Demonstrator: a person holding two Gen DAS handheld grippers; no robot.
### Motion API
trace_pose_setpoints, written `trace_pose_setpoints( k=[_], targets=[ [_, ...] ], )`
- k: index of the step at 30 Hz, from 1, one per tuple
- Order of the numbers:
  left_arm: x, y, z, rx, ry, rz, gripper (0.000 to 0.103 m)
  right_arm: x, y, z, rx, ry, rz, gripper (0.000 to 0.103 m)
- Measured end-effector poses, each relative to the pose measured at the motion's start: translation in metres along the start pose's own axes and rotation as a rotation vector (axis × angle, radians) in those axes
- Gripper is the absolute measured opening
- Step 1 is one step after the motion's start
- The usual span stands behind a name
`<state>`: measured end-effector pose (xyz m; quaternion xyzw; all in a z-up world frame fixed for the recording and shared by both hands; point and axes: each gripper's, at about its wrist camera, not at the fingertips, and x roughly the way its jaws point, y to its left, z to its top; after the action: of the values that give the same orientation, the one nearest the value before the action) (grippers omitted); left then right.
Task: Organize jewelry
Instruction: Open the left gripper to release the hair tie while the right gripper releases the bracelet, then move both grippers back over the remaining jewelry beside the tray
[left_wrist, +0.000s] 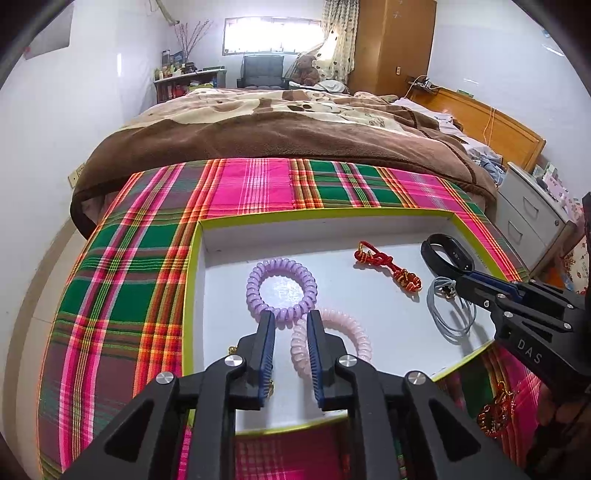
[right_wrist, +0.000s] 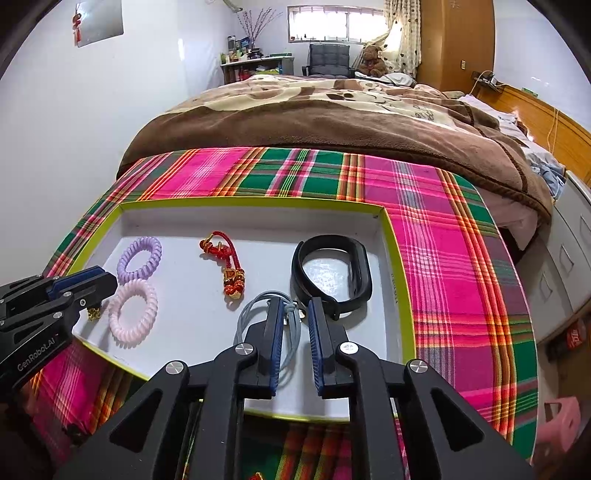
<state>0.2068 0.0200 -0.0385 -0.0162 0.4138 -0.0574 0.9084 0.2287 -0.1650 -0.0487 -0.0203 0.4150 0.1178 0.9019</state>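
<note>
Jaws of the left gripper (left_wrist: 290, 314) stand narrowly apart at lower centre of its view, empty, over the white shallow tray with a lime-green rim (left_wrist: 325, 214), where the lilac spiral hair tie (left_wrist: 281, 288) meets the pale pink spiral hair tie (left_wrist: 332, 341). The right gripper (right_wrist: 295, 302) is likewise slightly parted, gripping nothing, above the grey cord loop (right_wrist: 258, 325), beside the black rubber wristband (right_wrist: 332, 275). A red knotted cord charm (right_wrist: 225, 262) lies mid-tray.

Gold trinket (right_wrist: 94, 314) behind left hand-held gripper (right_wrist: 107, 284)
</note>
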Motion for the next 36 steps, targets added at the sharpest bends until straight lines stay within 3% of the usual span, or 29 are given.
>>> trace_pose_setpoints(
  k=[17, 33, 35, 36],
  targets=[
    [-0.026, -0.003, -0.004, 0.000, -0.047, -0.013, 0.039, -0.015, -0.001, -0.003, 0.021, -0.028, 0.018, 0.017],
    [-0.085, -0.006, -0.034, -0.016, -0.128, -0.023, 0.040, -0.064, 0.004, -0.023, 0.044, -0.111, 0.063, 0.019],
    [-0.092, -0.007, -0.039, -0.019, -0.133, -0.025, 0.040, -0.068, 0.006, -0.027, 0.036, -0.116, 0.062, 0.029],
    [-0.096, -0.007, -0.041, -0.020, -0.139, -0.027, 0.040, -0.071, 0.007, -0.030, 0.032, -0.120, 0.062, 0.045]
  ],
)
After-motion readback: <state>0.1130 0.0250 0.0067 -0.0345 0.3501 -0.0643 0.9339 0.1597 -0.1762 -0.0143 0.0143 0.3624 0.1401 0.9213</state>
